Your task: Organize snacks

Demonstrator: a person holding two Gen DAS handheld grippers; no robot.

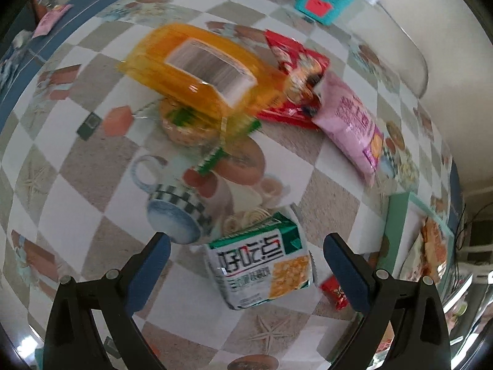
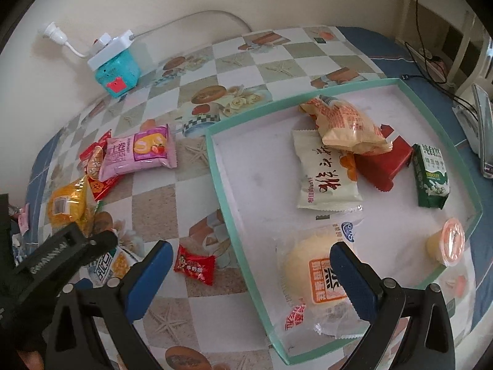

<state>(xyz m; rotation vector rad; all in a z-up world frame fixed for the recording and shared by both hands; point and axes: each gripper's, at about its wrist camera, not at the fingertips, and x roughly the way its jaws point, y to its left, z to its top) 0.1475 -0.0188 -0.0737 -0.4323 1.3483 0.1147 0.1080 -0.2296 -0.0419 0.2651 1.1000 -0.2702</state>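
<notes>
My left gripper (image 1: 246, 259) is open, low over a green-and-white cracker pack (image 1: 260, 265) that lies between its fingers on the table. Beyond it lie an orange packet (image 1: 197, 64), a red packet (image 1: 295, 71) and a pink packet (image 1: 348, 120). My right gripper (image 2: 249, 268) is open and empty, straddling the near left rim of the green-edged tray (image 2: 222, 178). A bun pack (image 2: 317, 280) lies in the tray by the right finger. A small red candy (image 2: 194, 265) lies on the table by the left finger. The left gripper's body (image 2: 61, 252) shows at lower left.
The tray also holds a cream packet (image 2: 326, 175), a tan packet (image 2: 348, 126), a red packet (image 2: 385, 160), a green biscuit pack (image 2: 429, 175) and a jelly cup (image 2: 450, 240). A teal box (image 2: 117, 74) with a power strip stands by the wall. The tray's edge (image 1: 397, 225) is at right.
</notes>
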